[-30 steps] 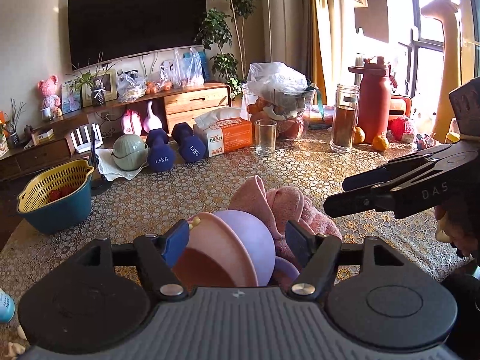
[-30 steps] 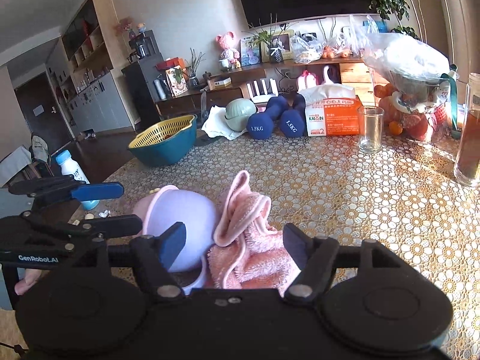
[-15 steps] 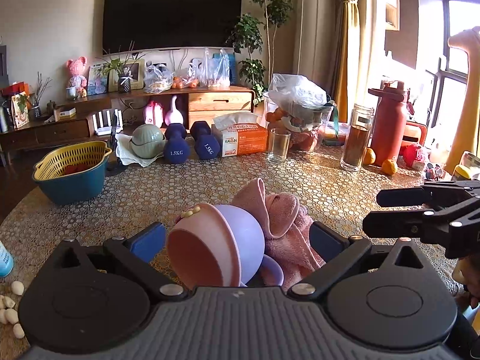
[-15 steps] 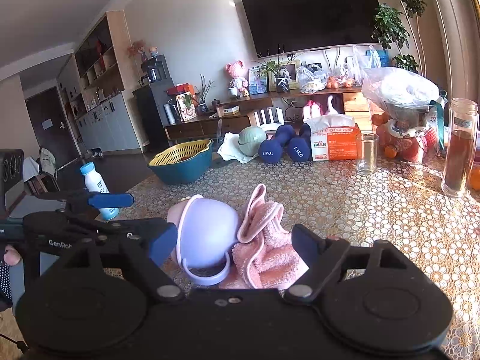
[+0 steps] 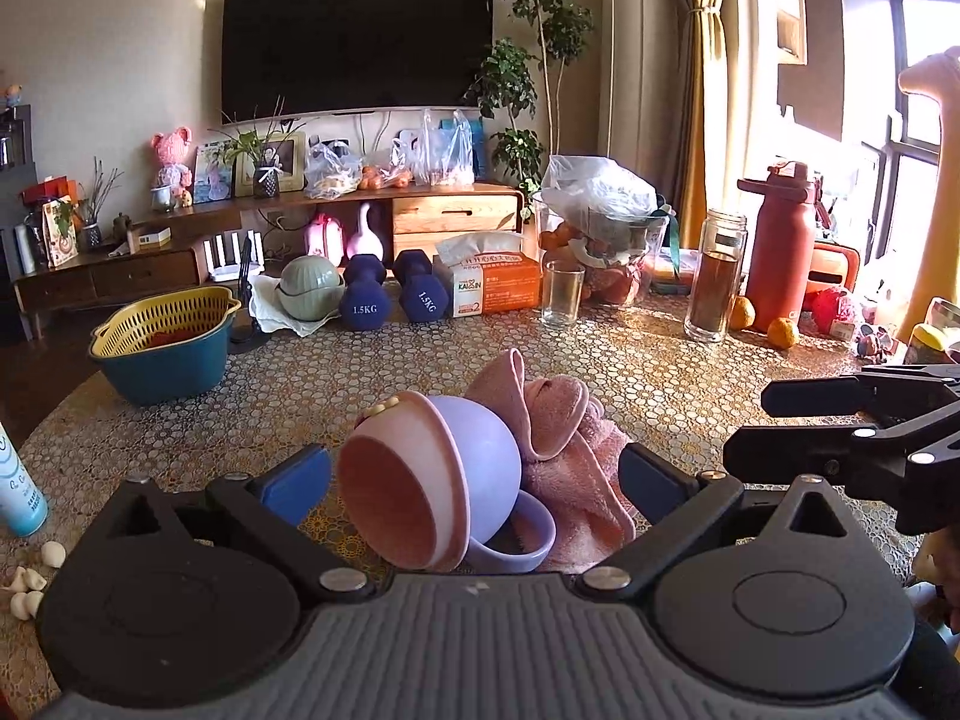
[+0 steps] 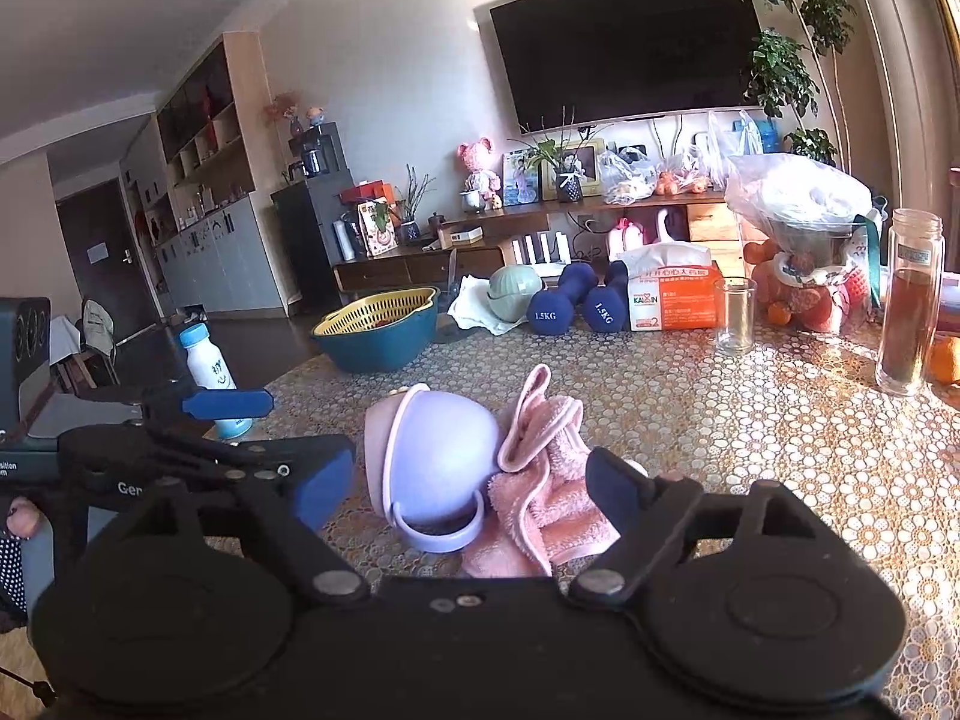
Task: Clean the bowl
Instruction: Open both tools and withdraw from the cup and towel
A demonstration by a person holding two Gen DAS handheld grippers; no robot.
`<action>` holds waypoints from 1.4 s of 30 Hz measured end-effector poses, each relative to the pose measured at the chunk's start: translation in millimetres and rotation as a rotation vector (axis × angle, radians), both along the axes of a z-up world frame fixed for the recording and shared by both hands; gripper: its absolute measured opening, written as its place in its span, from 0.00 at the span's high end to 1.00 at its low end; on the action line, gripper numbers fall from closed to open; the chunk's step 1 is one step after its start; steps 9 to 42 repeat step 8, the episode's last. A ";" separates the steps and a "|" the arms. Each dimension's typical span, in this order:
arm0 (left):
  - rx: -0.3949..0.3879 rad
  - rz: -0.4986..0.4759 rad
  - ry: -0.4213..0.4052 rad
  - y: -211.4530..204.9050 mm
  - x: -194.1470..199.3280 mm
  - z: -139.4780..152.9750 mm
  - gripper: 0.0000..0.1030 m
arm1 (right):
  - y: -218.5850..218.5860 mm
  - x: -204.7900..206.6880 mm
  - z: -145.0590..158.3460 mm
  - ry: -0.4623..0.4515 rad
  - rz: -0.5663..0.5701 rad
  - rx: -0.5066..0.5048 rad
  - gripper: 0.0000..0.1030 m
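Observation:
A bowl [image 5: 414, 480], pink inside and lavender outside, lies on its side on the patterned table [image 5: 660, 372], its mouth toward the left wrist camera. A crumpled pink towel [image 5: 564, 438] rests against its right side. My left gripper [image 5: 474, 480] is open, its fingers spread wide either side of bowl and towel without touching them. My right gripper [image 5: 798, 420] hangs open at the right edge of that view. In the right wrist view the bowl [image 6: 438, 462] and towel [image 6: 540, 498] sit between the open right gripper [image 6: 468, 480]; the left gripper [image 6: 252, 429] shows at the left.
A teal basin with a yellow colander [image 5: 162, 348] stands at the left. Two blue dumbbells [image 5: 390, 300], a tissue box [image 5: 492, 288], a glass [image 5: 561, 300], a jar of brown liquid [image 5: 711, 282] and a red bottle [image 5: 780, 240] line the far side. A white bottle [image 5: 18, 492] is near left.
Both grippers have opened wider and drawn back from the bowl and towel. The bowl has been let go and lies on its side on the table.

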State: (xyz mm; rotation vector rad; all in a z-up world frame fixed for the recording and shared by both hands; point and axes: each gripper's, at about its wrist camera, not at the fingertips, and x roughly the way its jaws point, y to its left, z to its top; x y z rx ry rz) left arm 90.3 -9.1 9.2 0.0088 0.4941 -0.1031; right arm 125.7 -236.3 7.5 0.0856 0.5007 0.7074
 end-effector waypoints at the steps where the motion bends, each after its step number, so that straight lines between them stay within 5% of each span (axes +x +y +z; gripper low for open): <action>1: -0.004 -0.004 0.003 1.1 0.4 -0.2 0.00 | 0.2 -0.9 -0.6 0.001 -0.003 -0.001 0.18; 42: -0.013 0.006 0.009 3.6 -0.6 0.0 0.00 | 0.2 -2.4 -5.1 0.017 -0.036 -0.006 0.18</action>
